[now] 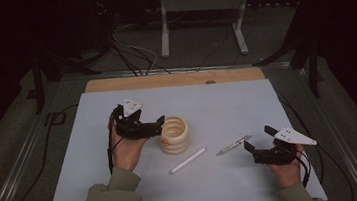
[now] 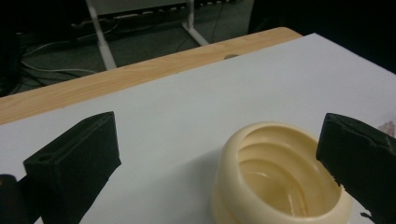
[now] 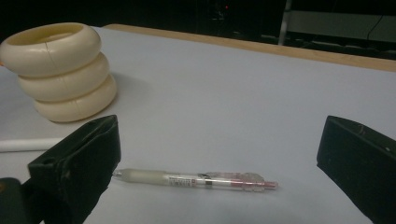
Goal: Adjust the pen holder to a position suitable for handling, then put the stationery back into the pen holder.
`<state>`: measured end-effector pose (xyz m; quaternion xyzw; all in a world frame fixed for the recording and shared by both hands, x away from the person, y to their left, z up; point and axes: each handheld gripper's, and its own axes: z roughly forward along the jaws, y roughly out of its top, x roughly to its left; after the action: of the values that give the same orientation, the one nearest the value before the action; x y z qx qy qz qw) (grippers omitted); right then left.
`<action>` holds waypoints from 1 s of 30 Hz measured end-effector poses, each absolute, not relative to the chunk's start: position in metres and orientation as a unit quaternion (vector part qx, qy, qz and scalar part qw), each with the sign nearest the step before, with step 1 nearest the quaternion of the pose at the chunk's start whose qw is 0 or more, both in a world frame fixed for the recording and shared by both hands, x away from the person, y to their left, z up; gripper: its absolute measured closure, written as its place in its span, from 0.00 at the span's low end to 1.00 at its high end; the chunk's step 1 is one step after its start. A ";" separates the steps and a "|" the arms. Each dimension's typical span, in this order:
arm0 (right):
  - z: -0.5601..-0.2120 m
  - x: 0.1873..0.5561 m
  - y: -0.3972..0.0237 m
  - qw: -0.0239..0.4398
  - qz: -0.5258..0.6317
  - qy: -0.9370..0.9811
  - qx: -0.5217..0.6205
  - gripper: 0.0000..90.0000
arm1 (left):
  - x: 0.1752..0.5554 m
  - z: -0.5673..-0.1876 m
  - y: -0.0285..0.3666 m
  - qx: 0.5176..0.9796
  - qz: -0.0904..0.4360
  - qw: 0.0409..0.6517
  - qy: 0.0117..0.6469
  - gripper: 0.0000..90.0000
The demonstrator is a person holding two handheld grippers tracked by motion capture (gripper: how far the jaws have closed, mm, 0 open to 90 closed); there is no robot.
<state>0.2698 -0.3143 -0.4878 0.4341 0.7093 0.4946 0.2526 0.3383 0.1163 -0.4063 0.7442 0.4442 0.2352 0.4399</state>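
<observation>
On the white tabletop, the right gripper, fingers wide, should straddle the clear pink-tipped pen squarely at mid-barrel before closing.

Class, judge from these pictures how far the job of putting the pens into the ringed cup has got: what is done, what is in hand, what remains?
Done: nothing; the cream ringed cup looks empty. In hand: the left gripper, jaws open, sits at the cup's rim, and the right gripper, jaws open, points at the clear pen without gripping it. Left: both that pen and the white pen lie on the table.
</observation>
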 end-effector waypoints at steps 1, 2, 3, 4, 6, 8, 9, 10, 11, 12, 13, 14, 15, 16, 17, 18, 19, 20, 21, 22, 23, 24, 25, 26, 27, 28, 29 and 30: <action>-0.488 0.270 -0.314 0.253 0.494 0.709 0.434 0.00 | 0.337 -0.406 0.118 0.745 0.238 0.435 0.446 0.00; -0.488 0.270 -0.315 0.253 0.495 0.709 0.434 0.00 | 0.335 -0.406 0.119 0.744 0.241 0.430 0.450 0.00; -0.488 0.270 -0.315 0.254 0.496 0.708 0.434 0.00 | 0.334 -0.406 0.120 0.744 0.240 0.430 0.452 0.00; -0.488 0.270 -0.315 0.254 0.496 0.708 0.434 0.00 | 0.333 -0.406 0.122 0.743 0.236 0.433 0.453 0.00; -0.488 0.270 -0.315 0.254 0.497 0.708 0.434 0.00 | 0.330 -0.406 0.126 0.741 0.234 0.437 0.453 0.00; -0.488 0.270 -0.315 0.253 0.496 0.708 0.434 0.00 | 0.327 -0.407 0.129 0.740 0.234 0.442 0.450 0.00; -0.488 0.270 -0.315 0.253 0.496 0.708 0.434 0.00 | 0.326 -0.407 0.130 0.738 0.234 0.445 0.449 0.00; -0.488 0.270 -0.315 0.253 0.496 0.709 0.433 0.00 | 0.325 -0.407 0.131 0.739 0.236 0.444 0.449 0.00; -0.488 0.270 -0.314 0.252 0.496 0.709 0.434 0.00 | 0.324 -0.407 0.133 0.739 0.237 0.444 0.448 0.00; -0.488 0.270 -0.314 0.252 0.495 0.709 0.434 0.00 | 0.323 -0.407 0.134 0.738 0.237 0.447 0.447 0.00; -0.488 0.270 -0.314 0.253 0.495 0.709 0.434 0.00 | 0.323 -0.407 0.135 0.738 0.237 0.447 0.447 0.00; -0.488 0.270 -0.314 0.252 0.494 0.710 0.434 0.00 | 0.323 -0.407 0.137 0.737 0.239 0.447 0.448 0.00; -0.488 0.270 -0.314 0.252 0.494 0.710 0.434 0.00 | 0.322 -0.407 0.138 0.736 0.239 0.449 0.447 0.00; -0.488 0.270 -0.314 0.252 0.494 0.710 0.434 0.00 | 0.321 -0.407 0.140 0.734 0.239 0.452 0.448 0.00; -0.489 0.270 -0.314 0.252 0.495 0.710 0.433 0.00 | 0.321 -0.407 0.141 0.733 0.240 0.453 0.447 0.00; -0.489 0.270 -0.314 0.252 0.494 0.710 0.433 0.00 | 0.320 -0.407 0.143 0.733 0.241 0.452 0.447 0.00; -0.489 0.270 -0.314 0.252 0.494 0.710 0.433 0.00 | 0.319 -0.408 0.145 0.734 0.242 0.449 0.448 0.00; -0.489 0.270 -0.314 0.252 0.494 0.710 0.435 0.00 | 0.318 -0.408 0.146 0.733 0.242 0.449 0.449 0.00; -0.489 0.270 -0.314 0.251 0.495 0.709 0.435 0.00 | 0.318 -0.408 0.149 0.732 0.241 0.449 0.452 0.00; -0.489 0.270 -0.314 0.252 0.495 0.708 0.436 0.00 | 0.317 -0.408 0.151 0.730 0.239 0.450 0.455 0.00; -0.489 0.270 -0.315 0.251 0.496 0.708 0.436 0.00 | 0.316 -0.408 0.153 0.731 0.238 0.447 0.458 0.00; -0.489 0.270 -0.315 0.251 0.496 0.707 0.436 0.00 | 0.315 -0.409 0.155 0.730 0.239 0.445 0.460 0.00; -0.489 0.270 -0.314 0.251 0.495 0.708 0.436 0.00 | 0.314 -0.409 0.157 0.729 0.243 0.443 0.462 0.00; -0.489 0.270 -0.314 0.250 0.495 0.708 0.437 0.00 | 0.313 -0.409 0.159 0.729 0.242 0.440 0.466 0.00; -0.489 0.270 -0.314 0.250 0.494 0.709 0.436 0.00 | 0.312 -0.409 0.161 0.727 0.241 0.439 0.469 0.00; -0.490 0.270 -0.313 0.250 0.493 0.710 0.436 0.00 | 0.312 -0.409 0.164 0.726 0.242 0.437 0.472 0.00; -0.490 0.271 -0.313 0.250 0.494 0.710 0.435 0.00 | 0.311 -0.410 0.166 0.725 0.244 0.435 0.475 0.00; -0.490 0.270 -0.313 0.250 0.494 0.710 0.435 0.00 | 0.310 -0.410 0.168 0.723 0.247 0.433 0.478 0.00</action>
<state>0.2705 -0.3128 -0.4896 0.4352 0.7101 0.4937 0.2502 0.3098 0.1685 -0.4099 0.7233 0.4780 0.2470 0.4329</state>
